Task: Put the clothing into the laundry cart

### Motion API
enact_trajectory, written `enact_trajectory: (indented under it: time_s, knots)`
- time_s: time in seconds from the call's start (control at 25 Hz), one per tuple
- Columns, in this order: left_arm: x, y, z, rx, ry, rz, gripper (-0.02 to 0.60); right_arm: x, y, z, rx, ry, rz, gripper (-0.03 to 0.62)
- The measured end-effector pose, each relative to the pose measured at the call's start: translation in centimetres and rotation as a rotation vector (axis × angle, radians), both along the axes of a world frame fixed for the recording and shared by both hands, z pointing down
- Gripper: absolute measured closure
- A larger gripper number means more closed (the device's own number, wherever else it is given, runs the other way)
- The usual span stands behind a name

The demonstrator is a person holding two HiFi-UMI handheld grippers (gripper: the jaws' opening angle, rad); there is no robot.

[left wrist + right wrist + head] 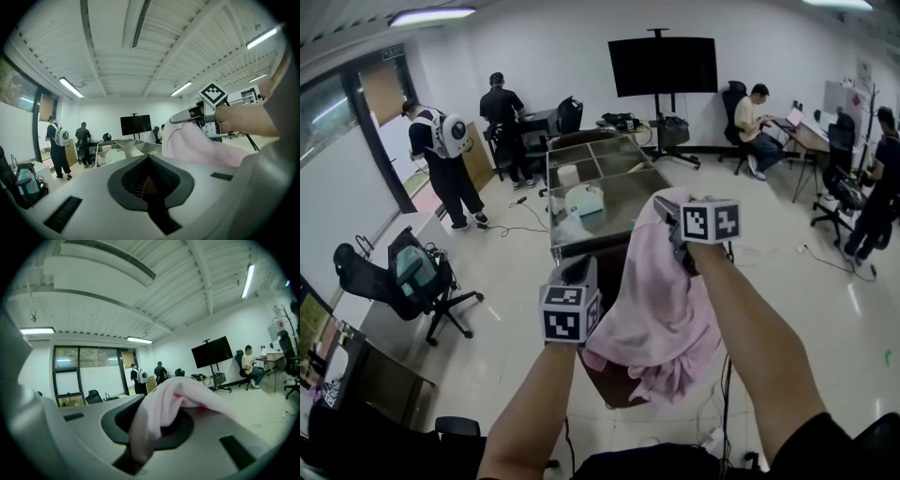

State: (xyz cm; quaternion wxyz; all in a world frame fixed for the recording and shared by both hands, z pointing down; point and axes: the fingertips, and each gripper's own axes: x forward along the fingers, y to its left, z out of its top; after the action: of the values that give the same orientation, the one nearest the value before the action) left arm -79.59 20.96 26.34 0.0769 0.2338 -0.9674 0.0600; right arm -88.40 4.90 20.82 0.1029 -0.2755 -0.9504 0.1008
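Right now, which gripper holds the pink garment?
The right gripper: the garment is pinched between its jaws and hangs from it. The left gripper holds nothing.

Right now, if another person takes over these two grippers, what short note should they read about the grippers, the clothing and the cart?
Right gripper: shut on the pink garment, which hangs from its jaws in the air.
Left gripper: jaws together with nothing between them, held lower and to the left of the garment.
Metal cart: stands ahead, beyond the garment, with some white items lying in it.
Done: the garment is picked up.
Left to do: carry the garment forward over the cart and release it inside.
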Motion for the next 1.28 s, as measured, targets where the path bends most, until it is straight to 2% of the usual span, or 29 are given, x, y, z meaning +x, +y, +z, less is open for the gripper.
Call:
enact_trajectory:
  time_s: [0.12, 0.16, 0.28, 0.32, 0.44, 0.6, 0.84, 0.88, 1.12, 1.28]
  knots:
    - [-0.3, 0.3, 0.4, 0.007, 0.015, -0.009, 0.581, -0.6, 0.4, 2.9, 0.068, 0.102, -0.037, 0.498]
    - [-0.4, 0.2, 0.6, 0.007, 0.02, -0.006, 0.581, -0.8, 0.6, 4.2, 0.091, 0.152, -0.055, 0.451]
    - [-0.3, -0.1, 0.9, 0.002, 0.025, 0.01, 0.581, -0.2, 1.4, 9.0, 0.139, 0.337, -0.128, 0.197]
    - [-0.4, -0.1, 1.0, 0.004, 0.027, 0.012, 0.581, 0.2, 1.6, 10.5, 0.158, 0.391, -0.149, 0.168]
    - [-0.7, -0.3, 0.9, 0.011, 0.03, 0.017, 0.581, 1.1, 1.3, 13.1, 0.188, 0.479, -0.171, 0.164]
    - [-0.7, -0.6, 1.1, 0.015, 0.032, 0.037, 0.581, 1.4, 0.4, 12.8, 0.153, 0.477, -0.137, 0.164]
    - [0.0, -1.2, 1.2, 0.026, 0.036, 0.079, 0.581, 2.8, 0.2, 10.6, 0.128, 0.417, -0.122, 0.179]
    - [0.2, -1.3, 1.1, 0.028, 0.035, 0.088, 0.581, 3.1, 0.2, 10.1, 0.116, 0.401, -0.113, 0.198]
    - [1.7, -0.8, 0.5, 0.035, 0.026, 0.135, 0.581, 5.4, 0.1, 6.9, 0.052, 0.31, -0.045, 0.2]
    - [3.4, -0.2, 0.3, 0.036, 0.022, 0.165, 0.581, 7.9, 0.3, 5.2, 0.021, 0.26, -0.01, 0.239]
